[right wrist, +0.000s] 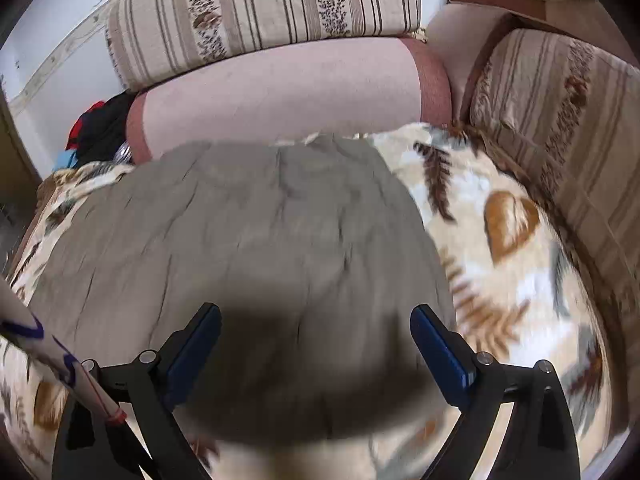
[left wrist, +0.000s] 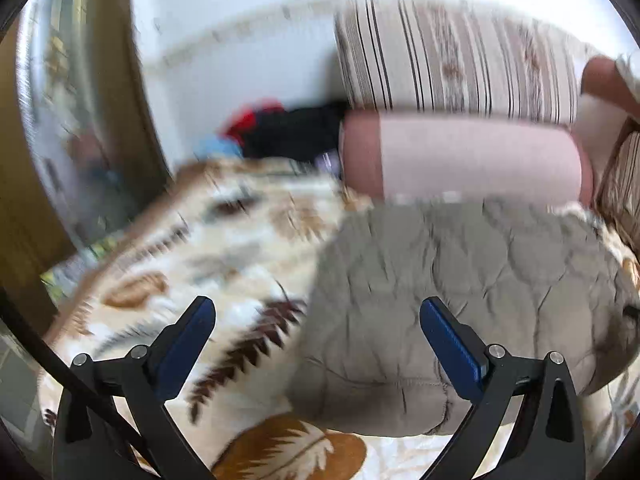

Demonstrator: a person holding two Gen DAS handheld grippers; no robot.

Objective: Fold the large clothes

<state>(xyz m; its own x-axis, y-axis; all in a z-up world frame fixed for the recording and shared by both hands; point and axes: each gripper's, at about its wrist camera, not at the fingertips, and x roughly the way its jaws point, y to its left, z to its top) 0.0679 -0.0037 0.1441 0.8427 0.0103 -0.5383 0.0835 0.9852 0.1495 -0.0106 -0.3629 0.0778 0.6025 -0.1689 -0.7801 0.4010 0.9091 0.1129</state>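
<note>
A grey quilted jacket point(right wrist: 240, 240) lies spread flat on the leaf-patterned blanket point(right wrist: 512, 240) that covers the sofa seat, its far edge up against the pink bolster point(right wrist: 288, 92) below the striped back cushion point(right wrist: 264, 12). The left gripper point(left wrist: 318, 344) hangs over the jacket's left edge with its blue-padded jaws spread wide and holding nothing. The right gripper point(right wrist: 316, 352) hovers above the jacket's near middle, likewise released and empty, casting a dark shadow on the cloth.
</note>
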